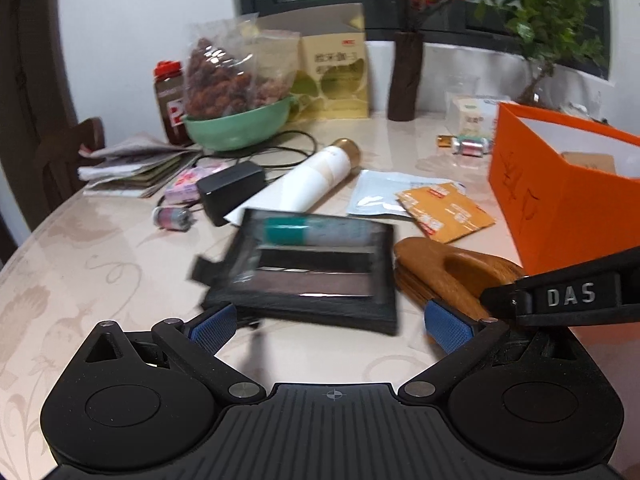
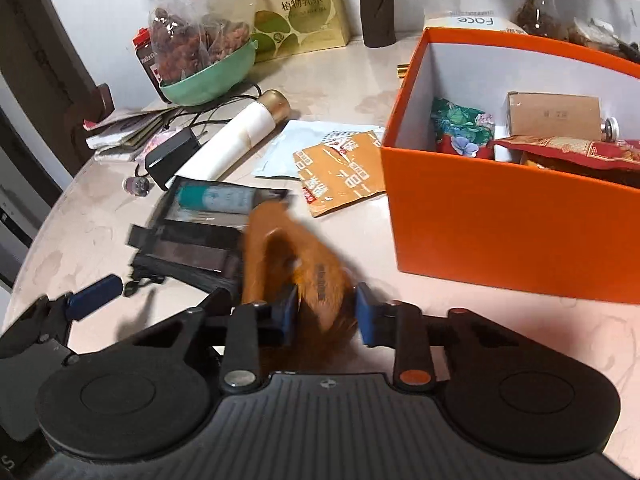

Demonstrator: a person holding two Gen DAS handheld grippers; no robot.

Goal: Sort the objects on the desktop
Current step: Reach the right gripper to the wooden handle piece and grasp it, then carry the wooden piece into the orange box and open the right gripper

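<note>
Wooden comb (image 2: 280, 264) — amber-brown, curved handle cut-out, blurred — right gripper (image 2: 326, 312) clamps it.

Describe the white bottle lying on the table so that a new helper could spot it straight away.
Start at the orange box and look left past the orange packet. The white bottle lies on its side between that packet and the black adapter. Its gold cap, pointing toward the green bowl, sets it apart.

Bare bench (image 2: 460, 320) is seen at lower right of the right wrist view; passage rightward is blocked by the orange box (image 2: 500, 224), leftward by the black case (image 2: 192, 240).
</note>
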